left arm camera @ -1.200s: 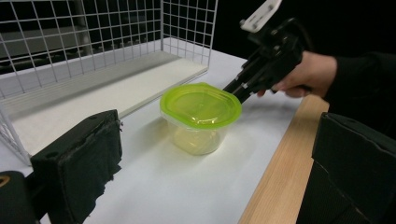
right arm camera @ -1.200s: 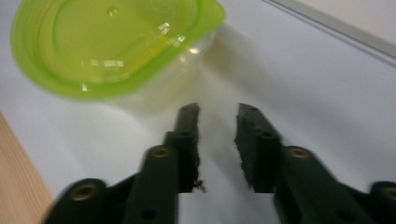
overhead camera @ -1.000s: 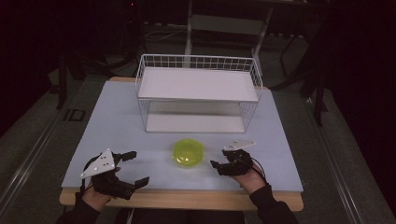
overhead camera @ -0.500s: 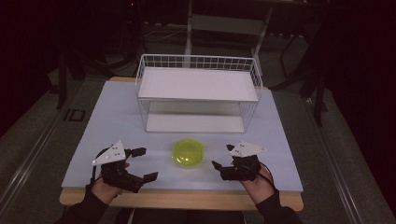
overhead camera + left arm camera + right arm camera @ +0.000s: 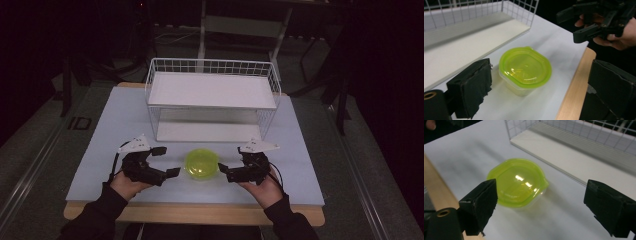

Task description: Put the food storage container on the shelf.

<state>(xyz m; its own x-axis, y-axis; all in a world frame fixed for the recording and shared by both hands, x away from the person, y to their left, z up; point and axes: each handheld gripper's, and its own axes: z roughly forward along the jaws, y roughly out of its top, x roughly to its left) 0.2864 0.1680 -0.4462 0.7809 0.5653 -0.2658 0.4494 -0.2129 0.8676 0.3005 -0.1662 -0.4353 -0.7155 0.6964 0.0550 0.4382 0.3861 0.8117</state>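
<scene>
high view: a pale worktop [image 5: 110, 130] with a wooden front edge sits in a dark room. a white wire rack [image 5: 212, 95] with a flat white shelf stands at the far middle of it. a small container with a yellow-green lid [image 5: 202, 163] rests on the worktop in front of the rack, near the front edge. a person's two sleeved forearms come in from the bottom. the left claw [image 5: 167, 161] sits just left of the container, its jaws spread apart and pointed toward it, holding nothing. the right claw [image 5: 230, 165] sits just right of the container, pointed back at it, jaws also parted and empty. neither claw touches the container. each carries a grey three-cornered plate on top.

left gripper view: the left claw [image 5: 541, 85] shows as two black padded jaws rising from the bottom, wide apart. the container [image 5: 525, 67] stands between and beyond them, its clear body under the yellow-green lid, nearer the left-hand jaw but apart from it. the rack's lower board [image 5: 469, 37] lies behind it. the right claw [image 5: 579, 26] and the hand holding it show at the upper right, past the worktop's wooden edge.

right gripper view: the right claw [image 5: 540, 206] shows its two black jaws spread wide. the container [image 5: 517, 181] sits just beyond the left-hand jaw, lid shut, a small tab on its rim pointing toward the rack [image 5: 584, 147]. the worktop's wooden edge runs down the left side.
</scene>
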